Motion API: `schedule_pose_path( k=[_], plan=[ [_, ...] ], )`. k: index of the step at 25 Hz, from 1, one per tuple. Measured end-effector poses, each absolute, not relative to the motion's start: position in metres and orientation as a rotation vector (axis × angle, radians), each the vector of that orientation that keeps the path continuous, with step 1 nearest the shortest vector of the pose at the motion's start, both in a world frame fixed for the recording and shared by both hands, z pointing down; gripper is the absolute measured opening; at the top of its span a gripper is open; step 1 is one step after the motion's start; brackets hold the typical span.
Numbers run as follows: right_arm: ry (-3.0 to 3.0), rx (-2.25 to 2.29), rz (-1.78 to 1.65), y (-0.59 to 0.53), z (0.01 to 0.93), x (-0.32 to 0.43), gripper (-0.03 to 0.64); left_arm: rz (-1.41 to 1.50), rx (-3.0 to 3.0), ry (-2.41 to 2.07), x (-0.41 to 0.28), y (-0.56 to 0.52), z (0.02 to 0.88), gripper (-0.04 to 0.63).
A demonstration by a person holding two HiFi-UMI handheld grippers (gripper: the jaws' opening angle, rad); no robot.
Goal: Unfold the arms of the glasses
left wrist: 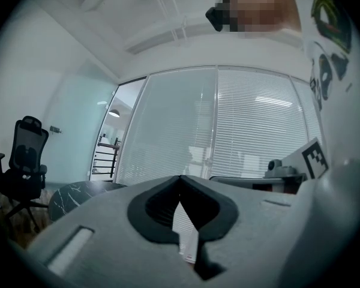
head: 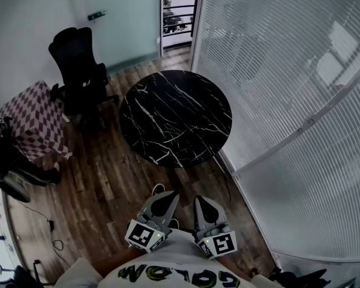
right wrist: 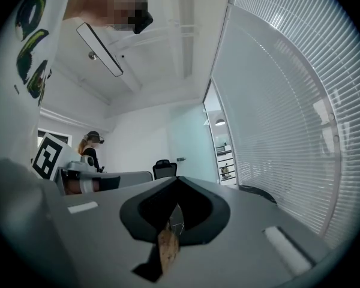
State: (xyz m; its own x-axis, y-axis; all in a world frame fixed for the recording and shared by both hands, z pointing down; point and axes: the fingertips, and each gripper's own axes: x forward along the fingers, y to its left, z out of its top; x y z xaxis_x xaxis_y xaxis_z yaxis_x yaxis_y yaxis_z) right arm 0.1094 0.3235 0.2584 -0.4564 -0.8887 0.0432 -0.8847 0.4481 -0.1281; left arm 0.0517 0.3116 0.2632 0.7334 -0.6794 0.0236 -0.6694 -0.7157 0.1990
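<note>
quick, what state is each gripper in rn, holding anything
left gripper: closed, jaws together, holding nothing
right gripper: closed, jaws together, holding nothing

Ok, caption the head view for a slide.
Both shut, the left gripper and right gripper hover side by side before a round black marble table.

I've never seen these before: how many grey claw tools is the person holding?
2. The left gripper sits low in the head view, the right gripper just beside it.
</note>
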Motion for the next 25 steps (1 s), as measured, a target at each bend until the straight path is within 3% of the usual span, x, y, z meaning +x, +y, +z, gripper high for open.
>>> schedule_pose_path(
  k=[25],
  plan=[
    [2.678,-1.637,-0.202,0.077,0.248,0.03,0.002,-0.118,2.753,-1.04,-0.019,0.063,0.259,0.003]
  ],
)
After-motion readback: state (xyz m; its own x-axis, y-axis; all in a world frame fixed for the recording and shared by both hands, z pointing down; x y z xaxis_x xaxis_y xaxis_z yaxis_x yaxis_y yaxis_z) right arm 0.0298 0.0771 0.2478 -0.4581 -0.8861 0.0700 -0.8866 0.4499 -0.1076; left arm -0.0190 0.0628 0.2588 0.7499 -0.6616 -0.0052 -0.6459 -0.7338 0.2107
